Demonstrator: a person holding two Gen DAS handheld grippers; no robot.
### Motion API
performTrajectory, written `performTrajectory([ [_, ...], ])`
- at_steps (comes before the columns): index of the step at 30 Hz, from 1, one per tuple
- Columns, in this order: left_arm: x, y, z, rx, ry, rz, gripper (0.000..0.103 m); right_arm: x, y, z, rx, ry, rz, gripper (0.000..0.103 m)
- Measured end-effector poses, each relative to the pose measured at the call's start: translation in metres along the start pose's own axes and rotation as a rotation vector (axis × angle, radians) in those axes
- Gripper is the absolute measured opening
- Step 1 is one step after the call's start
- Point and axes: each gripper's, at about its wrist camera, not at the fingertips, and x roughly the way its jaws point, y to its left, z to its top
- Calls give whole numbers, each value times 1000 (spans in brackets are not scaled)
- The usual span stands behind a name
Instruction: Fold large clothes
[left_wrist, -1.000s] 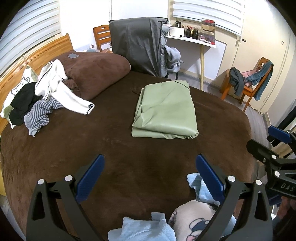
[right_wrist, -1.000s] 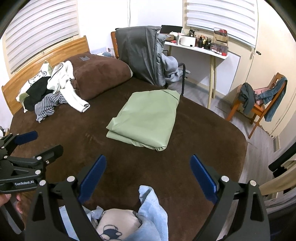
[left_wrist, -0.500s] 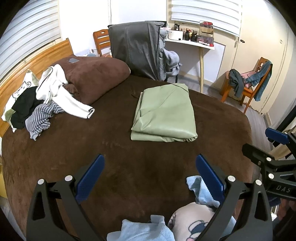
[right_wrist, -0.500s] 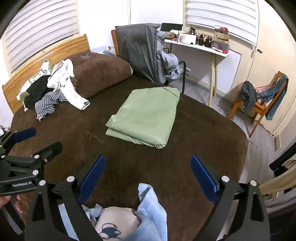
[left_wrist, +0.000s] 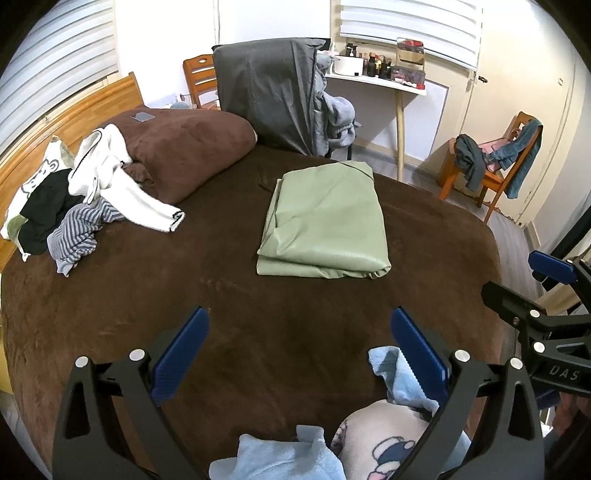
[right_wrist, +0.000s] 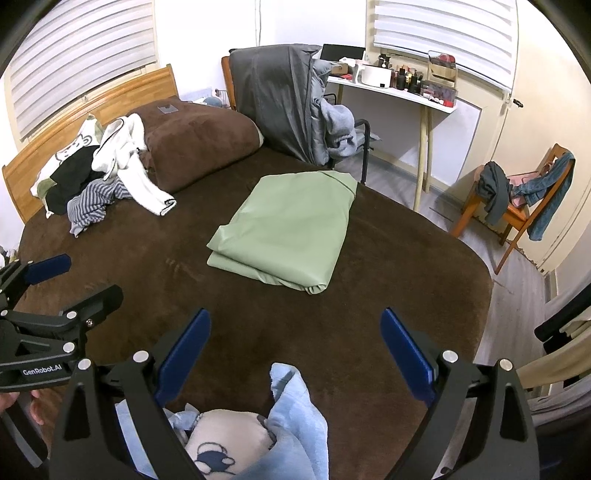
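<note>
- One folded green garment (left_wrist: 325, 221) (right_wrist: 288, 229) is lying flat on the bed (left_wrist: 258, 332) (right_wrist: 388, 295), about mid-bed and apart from everything else.
- One loose pile of clothes (left_wrist: 74, 206) (right_wrist: 96, 181) is sitting at the head end by the brown pillow (left_wrist: 188, 147) (right_wrist: 199, 144), well apart from the green garment.
- One light blue garment (left_wrist: 280, 458) (right_wrist: 291, 424) with a cartoon print is lying bunched at the bed's near edge, under both hand-held grippers.
- Two chairs are showing: one beside the bed draped in a grey jacket (left_wrist: 269, 96) (right_wrist: 277, 99), one orange chair (left_wrist: 495, 166) (right_wrist: 517, 206) out on the floor carrying clothes.
- One white desk (left_wrist: 380, 79) (right_wrist: 399, 92) is standing against the wall, crowded with small items.
- Bare brown cover is lying open between the green garment and the near edge; the bed's right edge is rounding off onto the floor.
- The left hand-held gripper (left_wrist: 297, 356) (right_wrist: 55, 280) is hanging with jaws spread wide and nothing between them; its right finger (left_wrist: 417, 354) is overlapping a fold of the blue garment, though contact cannot be told.
- The right hand-held gripper (right_wrist: 295, 354) (left_wrist: 517, 284) is spread equally wide, gripping nothing, above the blue garment.
</note>
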Motion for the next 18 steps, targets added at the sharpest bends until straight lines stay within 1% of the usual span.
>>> performTrajectory([
  [8, 4, -3, -4, -5, 12, -2, 96, 4, -7, -5, 3, 5, 2, 92],
  [18, 5, -2, -4, -9, 11, -6, 96, 4, -5, -4, 3, 6, 0, 92],
])
